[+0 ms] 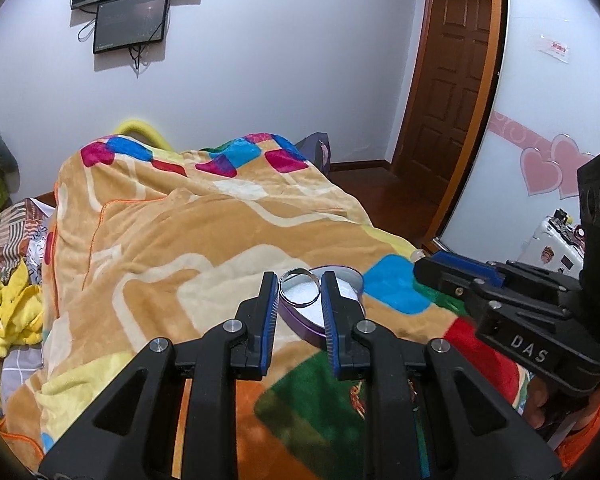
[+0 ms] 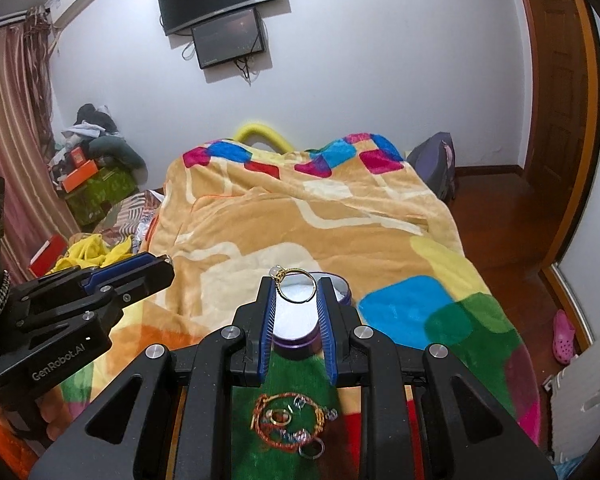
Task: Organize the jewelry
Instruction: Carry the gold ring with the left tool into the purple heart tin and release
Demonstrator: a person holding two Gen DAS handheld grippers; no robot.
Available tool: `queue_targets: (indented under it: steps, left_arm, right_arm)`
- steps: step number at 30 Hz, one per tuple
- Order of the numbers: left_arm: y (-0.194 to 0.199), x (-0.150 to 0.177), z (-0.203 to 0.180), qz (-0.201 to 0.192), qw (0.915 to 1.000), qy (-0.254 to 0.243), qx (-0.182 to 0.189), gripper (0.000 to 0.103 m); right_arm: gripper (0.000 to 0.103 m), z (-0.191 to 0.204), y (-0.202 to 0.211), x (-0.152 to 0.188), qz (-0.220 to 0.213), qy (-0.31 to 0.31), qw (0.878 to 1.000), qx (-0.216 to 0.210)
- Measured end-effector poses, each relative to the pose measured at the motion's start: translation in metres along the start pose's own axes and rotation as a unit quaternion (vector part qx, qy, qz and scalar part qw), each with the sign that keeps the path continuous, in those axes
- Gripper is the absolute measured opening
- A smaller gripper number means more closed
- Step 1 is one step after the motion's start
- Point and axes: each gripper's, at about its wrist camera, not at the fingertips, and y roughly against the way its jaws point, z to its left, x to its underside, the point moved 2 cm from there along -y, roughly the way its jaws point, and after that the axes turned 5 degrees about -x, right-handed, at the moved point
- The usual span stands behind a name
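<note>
Blue rubber pads line both claws, and each pair is drawn in narrow on a ring. The left gripper (image 1: pixel 300 294) pinches a plain silver ring (image 1: pixel 300 287) at its very tips, the hoop standing roughly face-on to the lens. The right gripper (image 2: pixel 297 288) does the same with a thin gold ring (image 2: pixel 296 285) whose small stone setting sits at the upper left against the left pad.

Just past and below both sets of tips lies the purple tin (image 1: pixel 332 312), lid off, its pale lining showing; from each claw it sits straight ahead and under the ring, so the coming move is, I judge, a short dip forward and down, then a release. In the left wrist view the tin lies slightly right of the tips; in the right wrist view it is centred between the fingers. Both claws seem about equally near it, side by side, the right one visible at the left camera's right edge.

Nearer than the right claw's tips, under its frame, a tangle of remaining jewelry (image 2: pixel 296 428) rests on the patchwork blanket (image 2: pixel 284 224): a red and gold bracelet and some rings, partly hidden by the fingers.

Whether anything already lies inside the tin is hard to make out; fingers and rings cover much of its lining.
</note>
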Motion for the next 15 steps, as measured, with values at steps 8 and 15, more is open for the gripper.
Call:
queue_targets:
  steps: [8,15]
  left_arm:
    - [-0.028,-0.005,0.006,0.016,0.9998,0.000,0.008,0.021]
    - [-0.057,-0.007,0.004,0.043,0.9987,-0.009,0.026,0.021]
  right_arm:
    - [0.019,-0.011,-0.022,0.000,0.021,-0.003,1.000,0.000]
    - [0.019,-0.017,-0.042,-0.004,0.048,0.006,0.999,-0.014]
